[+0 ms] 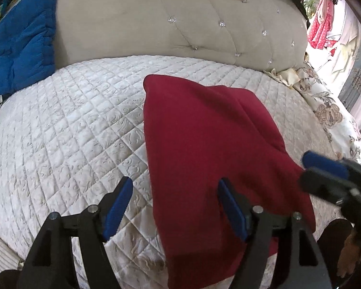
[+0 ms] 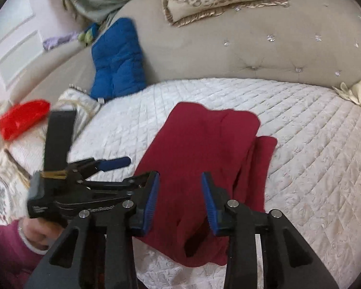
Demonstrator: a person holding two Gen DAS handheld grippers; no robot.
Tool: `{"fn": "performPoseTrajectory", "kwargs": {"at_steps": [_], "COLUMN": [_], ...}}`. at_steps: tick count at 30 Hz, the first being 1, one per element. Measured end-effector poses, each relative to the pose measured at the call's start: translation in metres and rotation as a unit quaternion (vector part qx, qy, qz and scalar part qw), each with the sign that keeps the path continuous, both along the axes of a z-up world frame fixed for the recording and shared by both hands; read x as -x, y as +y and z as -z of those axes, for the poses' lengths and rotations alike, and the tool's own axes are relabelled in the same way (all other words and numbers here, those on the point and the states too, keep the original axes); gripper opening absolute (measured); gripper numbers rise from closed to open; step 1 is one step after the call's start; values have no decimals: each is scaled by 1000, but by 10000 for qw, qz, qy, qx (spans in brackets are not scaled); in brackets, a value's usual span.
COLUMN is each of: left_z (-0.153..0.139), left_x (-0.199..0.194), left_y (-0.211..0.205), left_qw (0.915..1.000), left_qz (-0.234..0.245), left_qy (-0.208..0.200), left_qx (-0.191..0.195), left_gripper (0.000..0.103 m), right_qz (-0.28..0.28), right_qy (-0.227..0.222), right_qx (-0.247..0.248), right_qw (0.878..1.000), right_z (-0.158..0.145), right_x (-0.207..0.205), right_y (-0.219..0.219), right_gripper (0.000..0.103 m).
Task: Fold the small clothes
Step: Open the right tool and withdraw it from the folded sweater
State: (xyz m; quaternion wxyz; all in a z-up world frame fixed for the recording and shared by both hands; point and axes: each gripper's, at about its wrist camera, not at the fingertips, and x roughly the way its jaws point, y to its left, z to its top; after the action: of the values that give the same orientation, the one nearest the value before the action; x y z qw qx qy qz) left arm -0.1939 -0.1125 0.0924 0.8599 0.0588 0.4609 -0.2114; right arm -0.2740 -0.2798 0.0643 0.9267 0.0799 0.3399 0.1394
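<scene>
Black left gripper (image 1: 174, 207) open, tilted over red garment (image 1: 204, 132)

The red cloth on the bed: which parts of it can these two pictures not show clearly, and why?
- Left wrist view: the near edge of the red cloth is hidden behind the left gripper and cut off by the bottom edge.
- Left wrist view: its right corner lies behind the blurred right gripper.
- Right wrist view: the near part is covered by the right gripper's fingers.
- Both views: what kind of garment it is cannot be told; it is folded over.
</scene>
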Motion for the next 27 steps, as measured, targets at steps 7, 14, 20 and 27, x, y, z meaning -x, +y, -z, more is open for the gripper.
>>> {"fn": "performPoseTrajectory", "kwargs": {"at_steps": [7, 14, 20, 27], "left_z": [-2, -3, -4, -15], "left_x": [6, 8, 12, 19], "left_y": [5, 4, 4, 9], "left_qw": [9999, 9998, 9997, 9988], "left_qz": [-80, -110, -100, -160], "left_qy": [-83, -158, -233, -470], "left_qx": [7, 27, 20, 54], "left_gripper": [77, 77, 77, 84], "right_qz": [509, 836, 905, 986], "right_qy": [380, 643, 672, 292], "right_qx": [479, 454, 586, 434], "right_qw": [9968, 9934, 9919, 9938], "right_z": [28, 47, 60, 35], "right_x": [-3, 2, 5, 19], "right_y": [-4, -19, -11, -9], "right_gripper": [3, 0, 0, 6]}}
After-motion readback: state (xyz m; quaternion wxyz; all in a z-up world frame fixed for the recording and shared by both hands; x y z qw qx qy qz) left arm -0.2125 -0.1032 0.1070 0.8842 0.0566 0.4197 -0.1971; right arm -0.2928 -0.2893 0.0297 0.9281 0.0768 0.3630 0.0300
